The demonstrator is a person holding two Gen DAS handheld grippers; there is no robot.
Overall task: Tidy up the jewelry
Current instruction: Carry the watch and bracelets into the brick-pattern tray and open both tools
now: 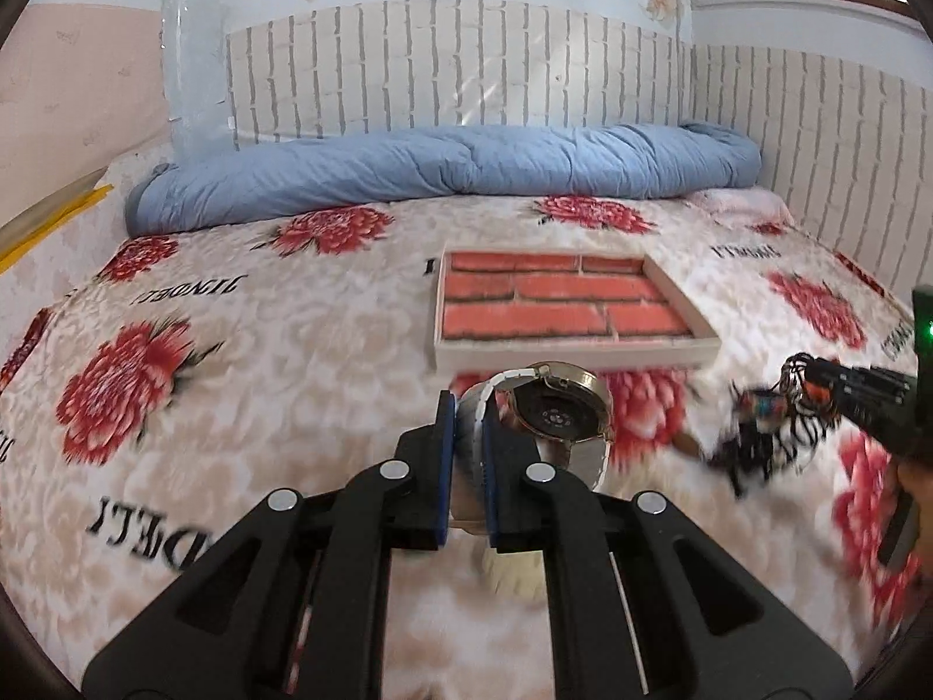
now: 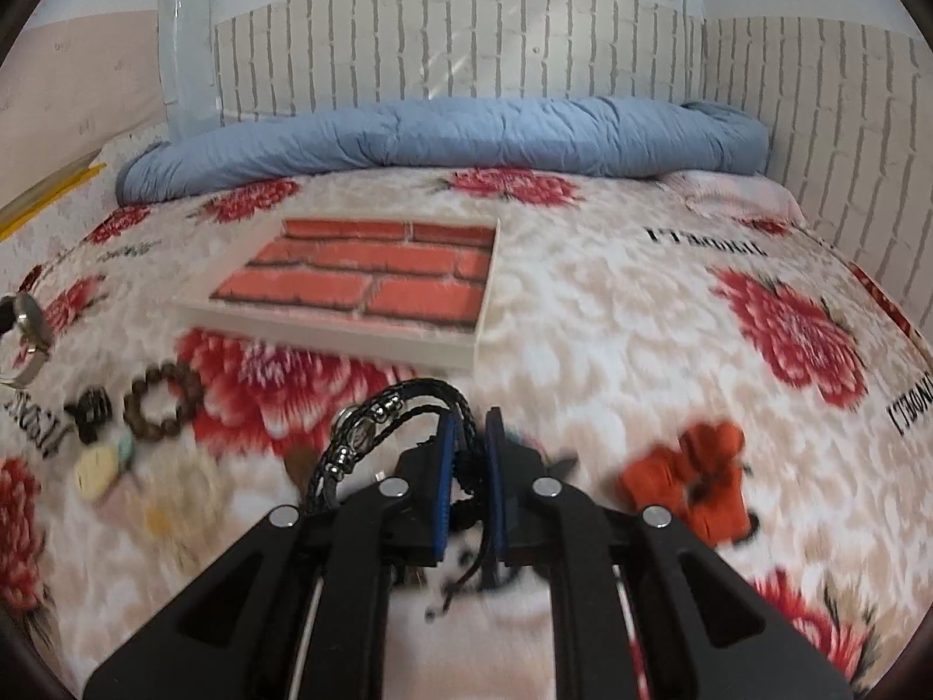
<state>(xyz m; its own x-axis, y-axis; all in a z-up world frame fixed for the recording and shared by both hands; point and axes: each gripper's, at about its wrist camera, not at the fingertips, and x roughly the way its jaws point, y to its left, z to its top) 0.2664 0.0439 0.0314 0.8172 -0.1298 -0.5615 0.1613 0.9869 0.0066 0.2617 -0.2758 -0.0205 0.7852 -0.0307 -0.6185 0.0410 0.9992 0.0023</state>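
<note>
Clamping the white strap of a round metal-cased wristwatch (image 1: 554, 408), the left gripper (image 1: 469, 455) holds it above the flowered bedspread (image 1: 262, 350), just before the shallow white tray with a red brick-pattern floor (image 1: 560, 303). From the right wrist, the right gripper (image 2: 466, 466) is closed on a black braided-cord bracelet (image 2: 373, 437) — its loop arcs leftward over the fingers. On the bedspread at left lie a brown wooden-bead bracelet (image 2: 160, 402) and blurred trinkets; an orange fabric flower (image 2: 694, 478) lies at right.

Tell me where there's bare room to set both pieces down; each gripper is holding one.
The tray with its brick-pattern floor is bare throughout. The bedspread right of it, up to the blue duvet, is free too. Crowded: front-left of the tray, around the wooden bead bracelet.
</note>
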